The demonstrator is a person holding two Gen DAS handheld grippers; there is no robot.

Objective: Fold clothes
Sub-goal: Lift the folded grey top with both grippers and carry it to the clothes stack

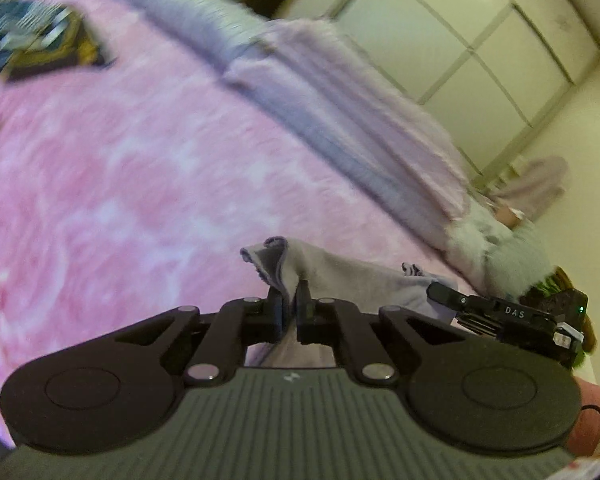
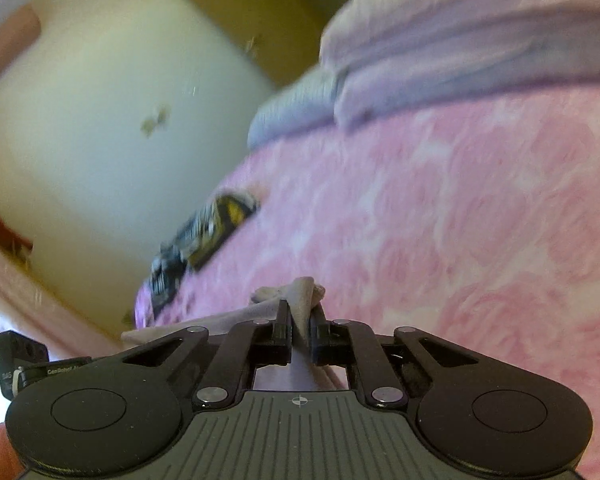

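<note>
Lilac garment (image 1: 340, 276) over pink blanket (image 1: 140, 184), dark patterned cloth (image 2: 204, 232) beyond.

1. Under my tongs the bed is spread with a fluffy pink blanket (image 1: 140, 168), mottled with paler patches.
2. A folded lilac blanket (image 1: 340, 120) lies along its far edge, with a grey ribbed piece (image 1: 188, 4) beside it.
3. A dark patterned cloth with yellow (image 2: 208, 224) lies at one corner, too blurred to tell more.
4. A pale lilac garment (image 1: 352, 276) rests on the near side.
</note>
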